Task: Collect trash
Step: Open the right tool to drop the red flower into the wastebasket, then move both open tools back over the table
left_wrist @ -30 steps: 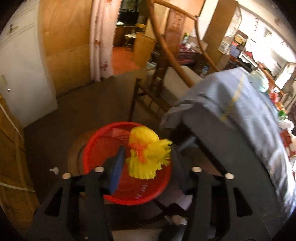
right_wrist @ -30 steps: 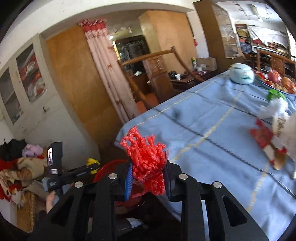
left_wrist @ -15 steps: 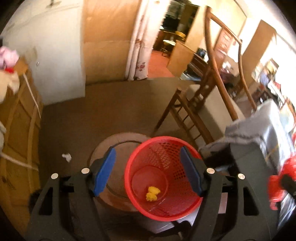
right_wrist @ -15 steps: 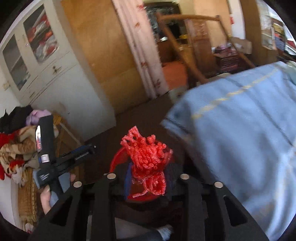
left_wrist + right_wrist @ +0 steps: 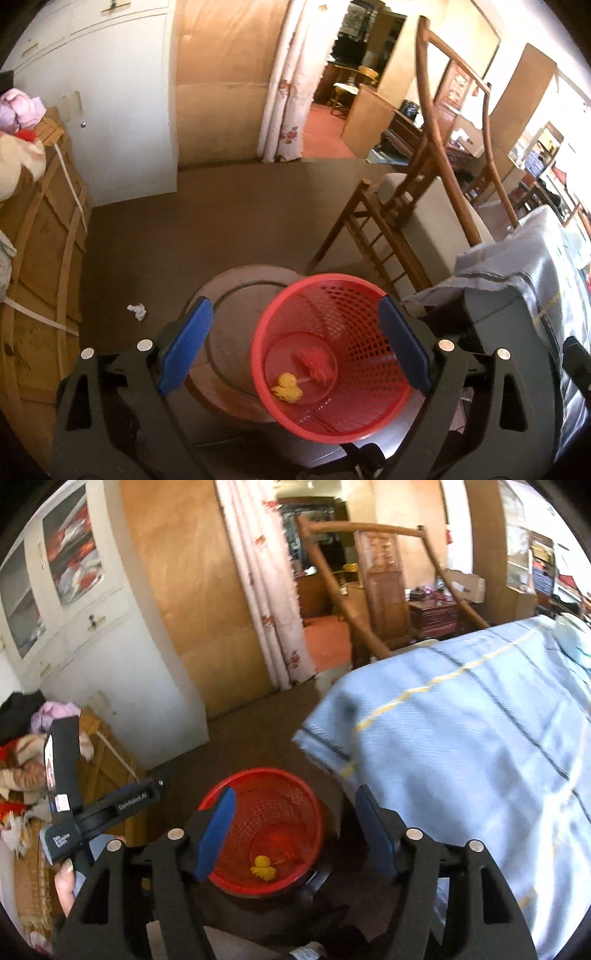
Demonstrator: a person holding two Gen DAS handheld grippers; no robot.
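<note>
1. Left wrist view: the left tongs (image 5: pixel 295 347) are hanging spread wide over the red basket (image 5: pixel 373 410), gripping nothing.
2. The basket is sitting on a round wooden stool (image 5: pixel 236 295) on the brown floor (image 5: pixel 207 225).
3. A yellow scrap (image 5: pixel 287 387) and a red scrap (image 5: pixel 317 365) are lying side by side on the basket's bottom.
4. A crumpled white scrap (image 5: pixel 137 311) is lying on the floor to the left of the stool, well apart from the basket.
5. A wooden chair (image 5: pixel 402 214) is standing just behind the basket, and the table (image 5: pixel 524 280) with its blue cloth is crowding in at the right.
6. A strapped cardboard box (image 5: pixel 37 258) is lining the left edge.
7. Right wrist view: the right tongs (image 5: pixel 295 830) are also gaping wide and carrying nothing, poised above the same basket (image 5: pixel 314 808).
8. The yellow scrap (image 5: pixel 263 867) is showing inside; the red one is blending into the basket's mesh.
9. The table's (image 5: pixel 480 738) corner is overhanging close beside the basket at the right.
10. The left tongs' handle (image 5: pixel 99 812) is reaching in from the left.
</note>
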